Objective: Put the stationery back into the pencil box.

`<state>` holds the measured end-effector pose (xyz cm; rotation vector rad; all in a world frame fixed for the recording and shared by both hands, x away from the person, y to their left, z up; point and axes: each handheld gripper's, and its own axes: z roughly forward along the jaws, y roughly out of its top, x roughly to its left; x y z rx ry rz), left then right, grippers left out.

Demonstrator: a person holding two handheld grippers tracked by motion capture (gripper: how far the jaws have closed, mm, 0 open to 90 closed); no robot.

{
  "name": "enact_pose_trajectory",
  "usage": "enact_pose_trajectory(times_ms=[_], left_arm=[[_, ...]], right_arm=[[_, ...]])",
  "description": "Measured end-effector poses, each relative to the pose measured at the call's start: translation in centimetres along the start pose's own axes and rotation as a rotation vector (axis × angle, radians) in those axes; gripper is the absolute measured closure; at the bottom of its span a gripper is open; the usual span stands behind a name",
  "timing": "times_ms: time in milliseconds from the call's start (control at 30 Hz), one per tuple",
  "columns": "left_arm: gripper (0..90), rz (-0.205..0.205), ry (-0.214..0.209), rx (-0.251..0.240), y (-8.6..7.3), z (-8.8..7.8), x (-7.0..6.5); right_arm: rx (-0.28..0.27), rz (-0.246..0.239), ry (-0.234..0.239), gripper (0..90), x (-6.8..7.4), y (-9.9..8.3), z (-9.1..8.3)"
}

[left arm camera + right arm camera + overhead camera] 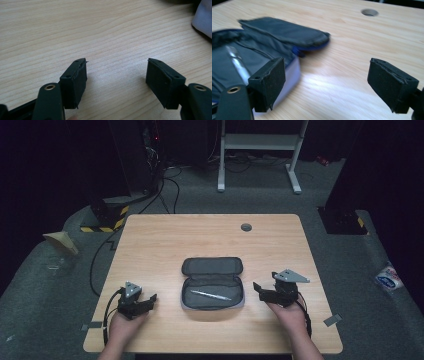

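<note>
I have both grippers low near the front edge of the table (pixel 150 240), one on each side of the open pencil case (pixel 212 282). My left gripper (pixel 149 301) rests apart from the case toward the front left corner, jaws spread wide with only bare wood grain between them in the left gripper view. My right gripper (pixel 258 289) sits just beside the case's right end, also released and holding nothing; in the right gripper view its left pad (pixel 268 82) is close to the case's pale side wall.

The case lies in the middle of the table, nearer the front edge, its lid folded back toward the far edge, and a silver pen (pixel 210 294) lies inside the tray. I judge the step in hand is zipping the case shut: I would bring the right gripper in over the lid's rim, pinch only fabric, and steady the tray with the left so it does not slide.

Farther back, a cable grommet hole (pixel 246 227) sits near the far edge. Beyond lie grey carpet, floor cables and a white desk frame (pixel 260 142) in a dark room.
</note>
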<state>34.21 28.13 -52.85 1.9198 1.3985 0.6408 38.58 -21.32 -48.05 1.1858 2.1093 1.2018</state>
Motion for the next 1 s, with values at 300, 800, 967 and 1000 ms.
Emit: enact_pose_trajectory(times_ms=[300,800,967,1000], left_arm=[[33.3,0.000,0.000,0.000,0.0,0.0,0.0],[33.3,0.000,0.001,0.001,0.0,0.0,0.0],[33.3,-0.004,0.004,0.001,-0.1,-0.1,-0.1],[33.3,-0.002,0.004,0.000,-0.1,-0.1,-0.1]], right_arm=[[0.103,0.041,-0.123,15.0,-2.8,-3.4,-1.2],[0.221,0.075,-0.191,16.2,-3.1,-5.4,-0.8],[0.222,0.077,-0.193,16.0,-3.1,-5.4,-0.8],[0.222,0.077,-0.193,15.9,-3.1,-5.4,-0.8]])
